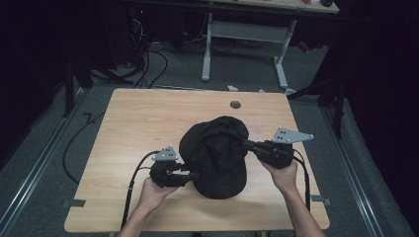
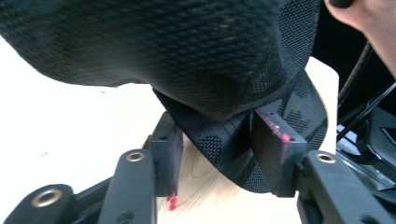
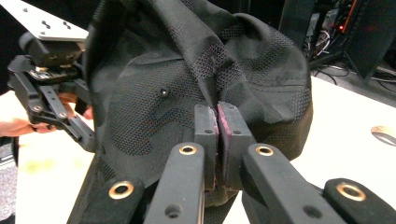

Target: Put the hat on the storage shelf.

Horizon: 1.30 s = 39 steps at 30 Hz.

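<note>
Now, left gripper: jaws spread astride the brim, not yet pinching | cap: mid-table between both grippers, brim toward the person, long axis near to far | right gripper: pressed together on a crown fold, holding the cap raised.

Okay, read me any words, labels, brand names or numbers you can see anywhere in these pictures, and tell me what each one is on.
None: no readable text shows.
The black cap bears no logo or label on the sides that show.
The grey plates on the grippers carry only holes.
The things on the far desk are too small to read.
</note>
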### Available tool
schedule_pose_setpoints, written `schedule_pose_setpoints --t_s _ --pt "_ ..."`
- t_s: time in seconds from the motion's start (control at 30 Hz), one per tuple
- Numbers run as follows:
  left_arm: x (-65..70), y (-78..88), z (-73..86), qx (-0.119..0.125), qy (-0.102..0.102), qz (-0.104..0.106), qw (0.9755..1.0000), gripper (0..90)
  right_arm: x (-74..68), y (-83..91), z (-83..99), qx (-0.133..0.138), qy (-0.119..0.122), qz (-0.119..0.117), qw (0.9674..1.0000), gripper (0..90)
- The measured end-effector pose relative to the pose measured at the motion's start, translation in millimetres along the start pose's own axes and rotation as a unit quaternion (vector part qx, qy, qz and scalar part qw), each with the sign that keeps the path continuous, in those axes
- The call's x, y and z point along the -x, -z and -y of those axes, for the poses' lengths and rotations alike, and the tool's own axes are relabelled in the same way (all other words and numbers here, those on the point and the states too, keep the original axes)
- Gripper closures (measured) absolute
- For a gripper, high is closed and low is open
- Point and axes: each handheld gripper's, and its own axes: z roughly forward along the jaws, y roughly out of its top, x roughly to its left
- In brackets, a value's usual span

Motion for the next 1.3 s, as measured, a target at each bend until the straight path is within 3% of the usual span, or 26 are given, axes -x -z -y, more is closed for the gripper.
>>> schedule_pose_setpoints --t_s 0.3,0.57,0.73,0.97,1.1,1.3 --pt "5.5 11.6 -6.4 -0.004 0.025 0.044 0.9987 67.3 5.9 -3.4 5.8 0.004 -0.011 0.010 0.9999 86.8" --pt "11.6 14.2 -6.7 -0.030 0.038 0.076 0.9959 78.0 10.8 -9.1 12.8 0.002 -0.019 0.019 0.9996 85.0" --pt "16.9 14.2 -3.1 -0.053 0.037 0.089 0.9940 85.1 12.0 -13.7 14.3 0.001 -0.022 0.018 0.9996 83.0" --pt "22.8 18.0 -2.6 -0.045 0.025 0.093 0.9943 86.2 14.4 -16.8 16.0 0.005 -0.035 0.014 0.9993 79.7" --pt "25.4 22.3 -2.6 -0.034 0.015 0.091 0.9951 86.4 16.8 -17.0 16.4 0.002 -0.052 0.018 0.9985 62.5" --pt "27.8 29.2 -5.0 -0.020 0.011 0.090 0.9957 86.5 17.1 -11.0 18.0 -0.006 -0.061 0.031 0.9977 48.1"
